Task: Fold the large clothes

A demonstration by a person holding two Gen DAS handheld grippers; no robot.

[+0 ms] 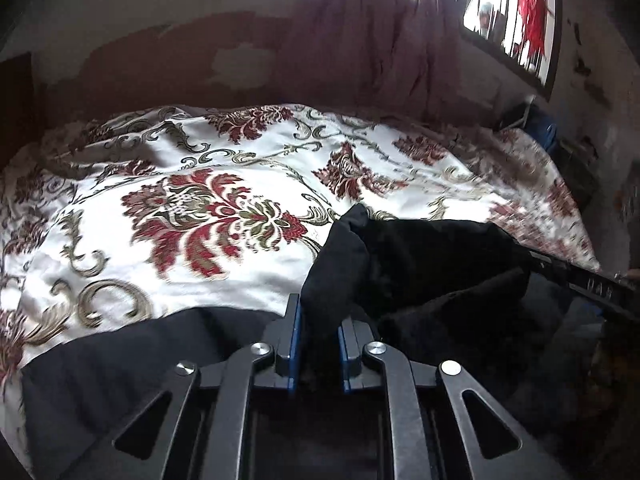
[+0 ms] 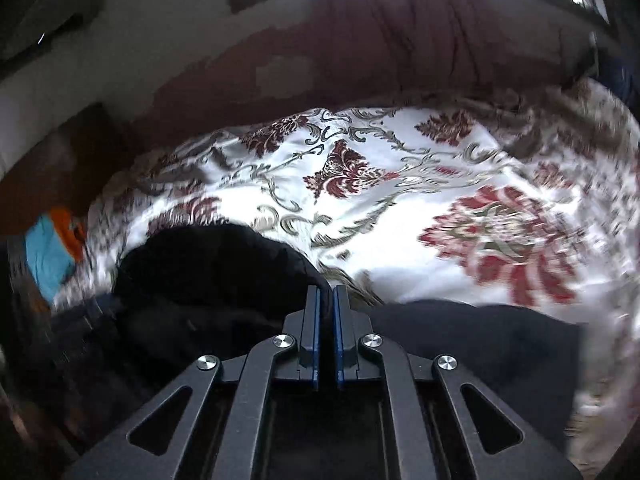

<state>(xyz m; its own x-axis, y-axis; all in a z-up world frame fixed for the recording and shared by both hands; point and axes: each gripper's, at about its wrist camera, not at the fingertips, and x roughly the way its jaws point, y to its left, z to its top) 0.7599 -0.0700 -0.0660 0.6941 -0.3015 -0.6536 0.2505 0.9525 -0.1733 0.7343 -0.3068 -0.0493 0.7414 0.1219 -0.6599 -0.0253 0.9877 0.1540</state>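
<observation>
A large black garment (image 1: 420,256) lies crumpled on the near side of a bed covered by a white spread with red flowers (image 1: 180,160). My left gripper (image 1: 320,308) is shut on a raised bunch of the black cloth, which stands up between its blue pads. In the right wrist view the same black garment (image 2: 208,264) spreads to both sides of my right gripper (image 2: 327,290). Its pads are almost together, with what looks like a thin dark layer of the cloth pinched between them. The floral spread (image 2: 400,216) stretches beyond.
A dark red curtain (image 1: 372,40) hangs at the head of the bed beside a bright barred window (image 1: 508,12). A blue bundle (image 1: 544,128) lies at the far right corner. Turquoise and orange things (image 2: 48,256) sit off the bed's left edge.
</observation>
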